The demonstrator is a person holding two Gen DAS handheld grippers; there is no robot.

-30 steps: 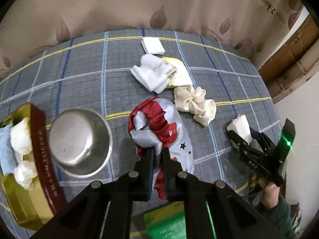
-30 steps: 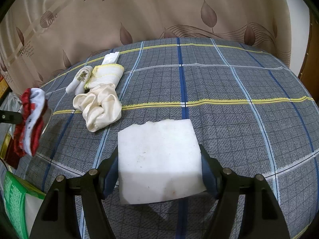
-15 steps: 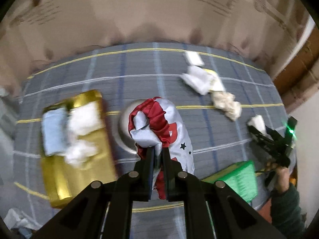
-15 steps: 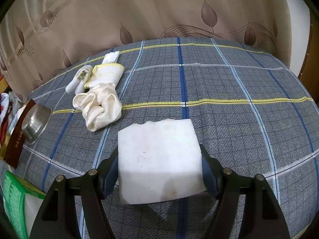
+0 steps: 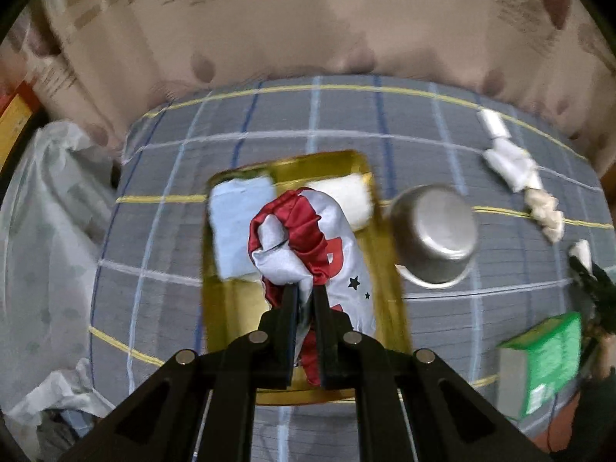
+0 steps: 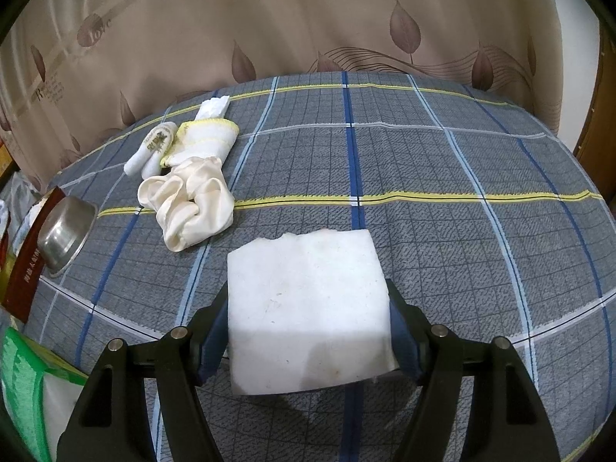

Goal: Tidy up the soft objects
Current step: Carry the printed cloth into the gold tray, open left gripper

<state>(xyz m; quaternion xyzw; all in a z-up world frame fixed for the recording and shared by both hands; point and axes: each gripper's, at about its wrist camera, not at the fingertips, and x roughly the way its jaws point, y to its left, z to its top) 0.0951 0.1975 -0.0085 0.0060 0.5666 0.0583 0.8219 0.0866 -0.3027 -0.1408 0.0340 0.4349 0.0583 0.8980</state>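
My left gripper (image 5: 305,296) is shut on a red and white satin cloth (image 5: 308,246) and holds it above the gold box (image 5: 231,308). The box holds a pale blue cloth (image 5: 236,227) and a white roll (image 5: 346,200). My right gripper (image 6: 308,308) is shut on a white foam block (image 6: 308,308) just above the plaid tablecloth. A cream scrunchie (image 6: 190,202), white socks (image 6: 154,146), a yellow-edged white cloth (image 6: 208,140) and a small white foam piece (image 6: 215,107) lie on the table at the far left.
A steel bowl (image 5: 435,238) stands right of the gold box; it also shows in the right wrist view (image 6: 63,231). A green packet (image 5: 543,358) lies at the table's near right edge. A plastic bag (image 5: 46,231) sits off the table's left side. A curtain hangs behind.
My left gripper has swung left with the satin cloth, from over the table beside the bowl to over the gold box. The right gripper and its foam block have not moved.
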